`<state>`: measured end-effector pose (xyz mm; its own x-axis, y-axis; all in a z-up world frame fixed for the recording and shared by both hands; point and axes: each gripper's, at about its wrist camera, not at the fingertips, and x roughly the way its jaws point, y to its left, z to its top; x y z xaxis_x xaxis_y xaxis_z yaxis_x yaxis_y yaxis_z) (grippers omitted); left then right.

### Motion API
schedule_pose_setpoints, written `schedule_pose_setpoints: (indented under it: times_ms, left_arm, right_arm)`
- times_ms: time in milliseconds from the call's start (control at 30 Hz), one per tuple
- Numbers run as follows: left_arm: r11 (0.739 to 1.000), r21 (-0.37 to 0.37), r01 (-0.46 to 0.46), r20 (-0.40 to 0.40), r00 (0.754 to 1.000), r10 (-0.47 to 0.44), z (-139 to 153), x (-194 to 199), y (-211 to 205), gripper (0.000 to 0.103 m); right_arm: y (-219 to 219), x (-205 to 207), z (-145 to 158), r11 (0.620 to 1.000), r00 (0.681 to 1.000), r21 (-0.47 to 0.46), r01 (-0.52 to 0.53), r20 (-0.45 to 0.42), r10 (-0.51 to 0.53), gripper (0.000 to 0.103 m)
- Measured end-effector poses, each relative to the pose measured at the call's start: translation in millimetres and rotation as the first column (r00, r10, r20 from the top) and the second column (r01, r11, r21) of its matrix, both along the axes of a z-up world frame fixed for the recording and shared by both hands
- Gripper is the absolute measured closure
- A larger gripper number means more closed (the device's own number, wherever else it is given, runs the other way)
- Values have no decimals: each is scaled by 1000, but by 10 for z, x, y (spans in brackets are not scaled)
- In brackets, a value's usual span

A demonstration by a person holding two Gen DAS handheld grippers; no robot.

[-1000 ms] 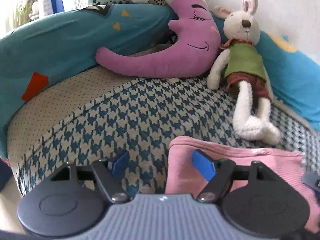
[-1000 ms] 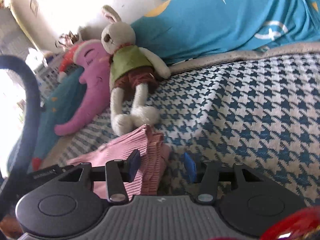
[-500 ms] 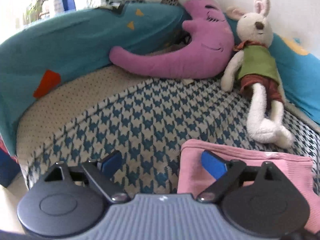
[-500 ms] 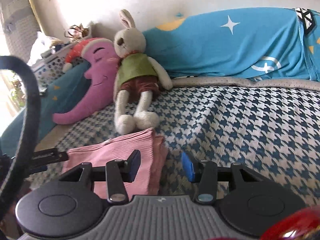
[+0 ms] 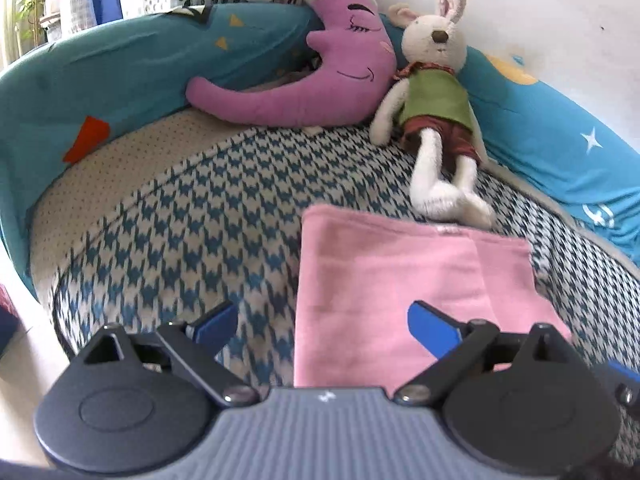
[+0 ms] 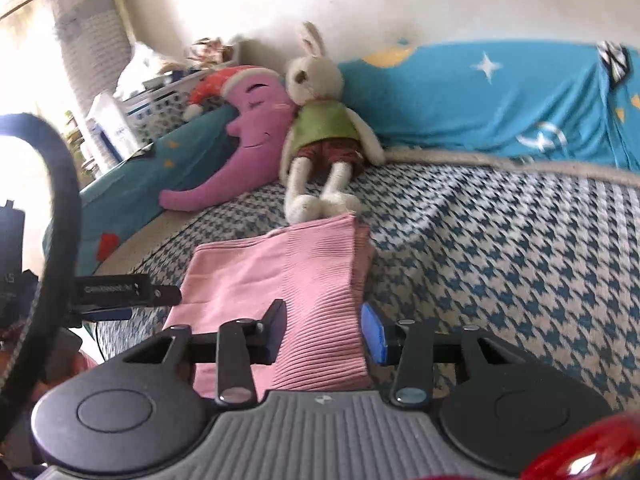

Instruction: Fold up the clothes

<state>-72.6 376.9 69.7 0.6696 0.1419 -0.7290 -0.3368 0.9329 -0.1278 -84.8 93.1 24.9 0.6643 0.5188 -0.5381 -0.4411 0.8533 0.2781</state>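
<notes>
- Left wrist view: houndstooth blue-and-white bed cover [image 5: 208, 232] fills most of the frame; wide bare stretch to the left of the garment, ending at a beige dotted border and a teal bolster.
- Blue star-print cushion [image 5: 560, 148] runs along the white wall at right.
- Folded pink ribbed knit garment [image 5: 400, 280] lies flat on the cover, a neat rectangle; left edge straight, far edge just short of the rabbit's feet, a narrower layer showing along its right side.
- Purple crescent-moon plush pillow [image 5: 320, 88] and cream plush rabbit in a green vest [image 5: 434, 96] sit beyond it.
- Left gripper [image 5: 322, 326] hangs above the garment's near left edge, jaws wide and opening, pads clear of the cloth.
- Right wrist view only: stacked layers at the garment's right edge [image 6: 362, 248]; right gripper [image 6: 324, 330] straddles that edge, jaws narrow and closing, cloth between them, pads not yet pressing.
</notes>
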Motion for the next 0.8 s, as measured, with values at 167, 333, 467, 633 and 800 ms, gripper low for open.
schedule_pose_setpoints:
  times_ms: [167,333,467,633,800]
  left_arm:
    - [998,47,30,-52,998,-27,-111,-152,-82,7]
    - [994,95,43,-116,993,-32,-242,-277,-173,7]
    - [993,108,56,-166,985,-38,-356,-353,-253,7]
    - [993,108,51,-175,984,-31,-446,-465,-338,6]
    - [998,60,1,-164,986,9,-449,-614,-301,5]
  right_arm:
    - [140,-86,-108,996,999,-66,-51,-4,51,71]
    - [239,-161,-237,984,996,-160,-85,-12,84,72]
    - [232,-148,-381,981,995,-174,-80,-70,69,71]
    - [224,-216,-405,975,994,-201,-93,-74,80,70]
    - [205,-276,-376,974,994,-206,-91,-72,78,71]
